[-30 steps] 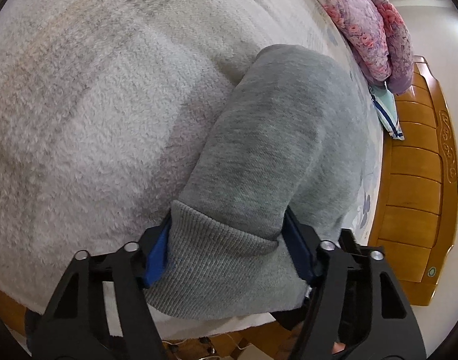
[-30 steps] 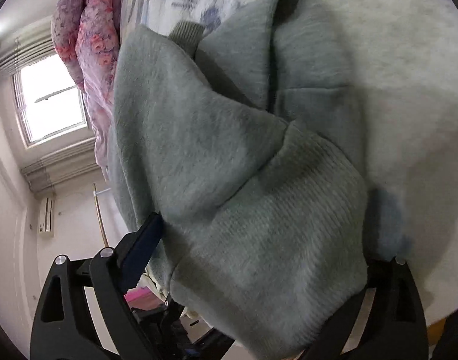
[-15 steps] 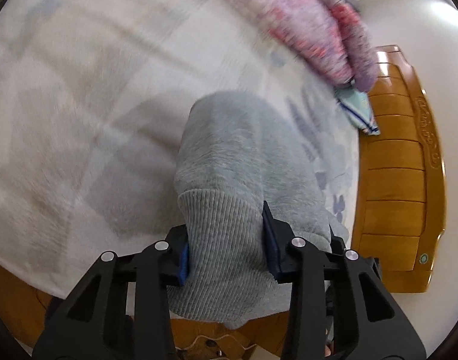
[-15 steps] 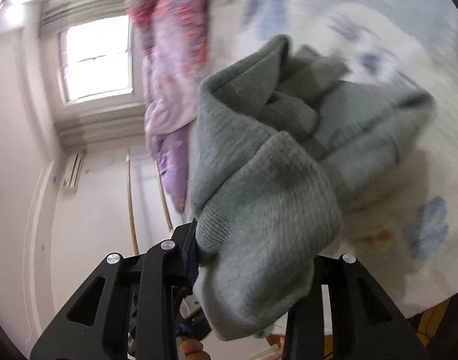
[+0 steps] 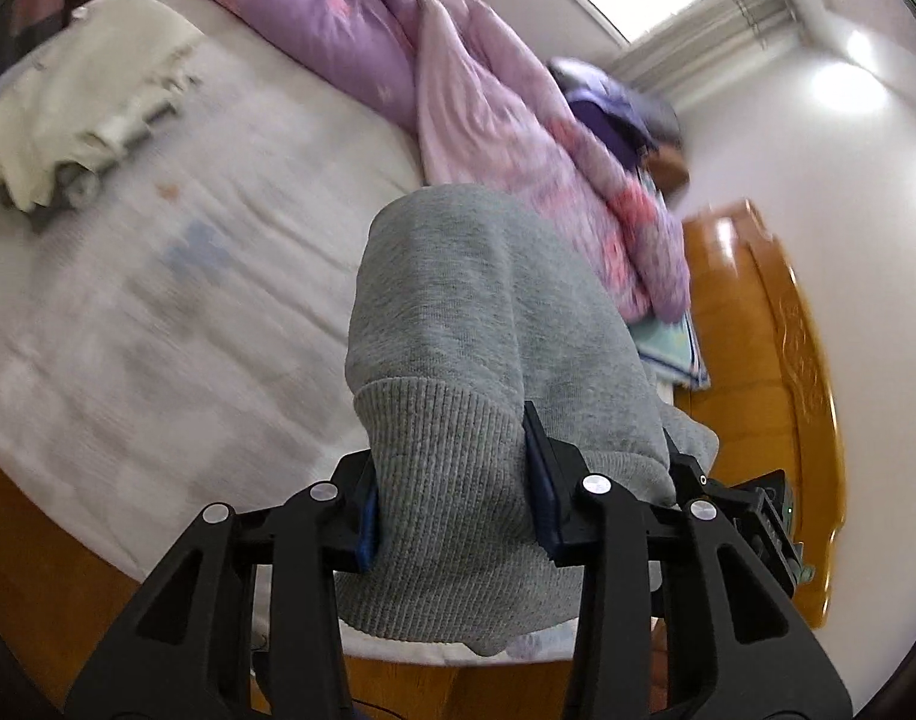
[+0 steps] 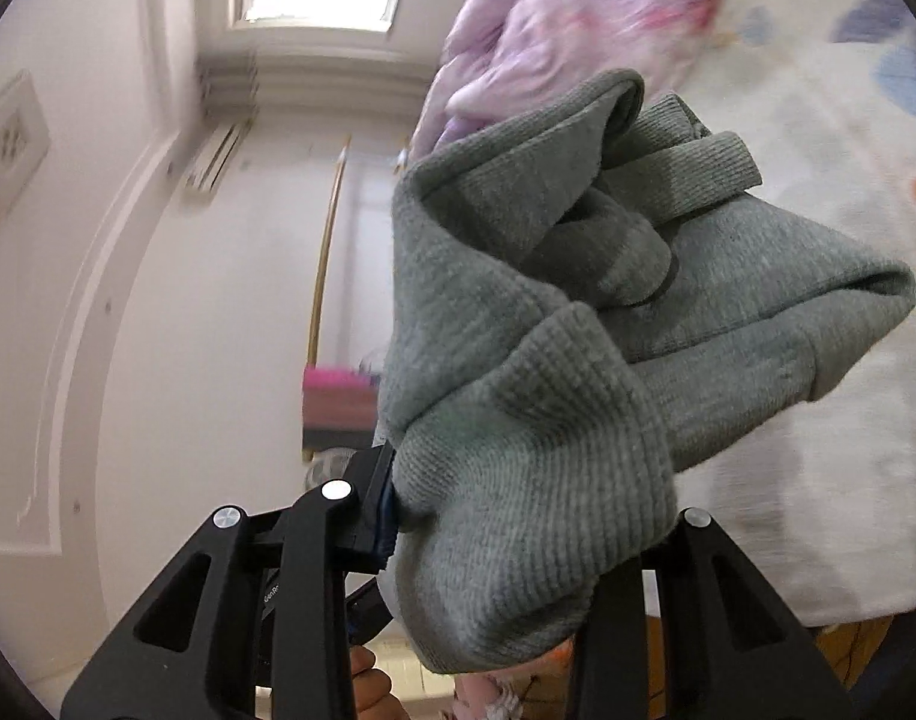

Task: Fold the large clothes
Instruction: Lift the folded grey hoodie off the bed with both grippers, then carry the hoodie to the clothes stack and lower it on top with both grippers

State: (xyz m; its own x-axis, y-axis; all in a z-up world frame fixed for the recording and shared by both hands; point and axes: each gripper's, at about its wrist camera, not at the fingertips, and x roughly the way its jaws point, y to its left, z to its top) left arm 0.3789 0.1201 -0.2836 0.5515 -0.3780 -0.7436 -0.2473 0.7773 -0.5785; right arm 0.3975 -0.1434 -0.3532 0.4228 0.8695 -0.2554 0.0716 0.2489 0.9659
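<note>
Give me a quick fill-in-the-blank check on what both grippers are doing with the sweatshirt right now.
1. The left gripper is shut on the ribbed ____ of the grey sweatshirt.
2. The right gripper is ____ on the same sweatshirt.
3. The quilt heaped on the bed is mostly ____ in colour.
4. The footboard of the bed is made of ____.

Missing words: hem; shut; purple; wood
</note>
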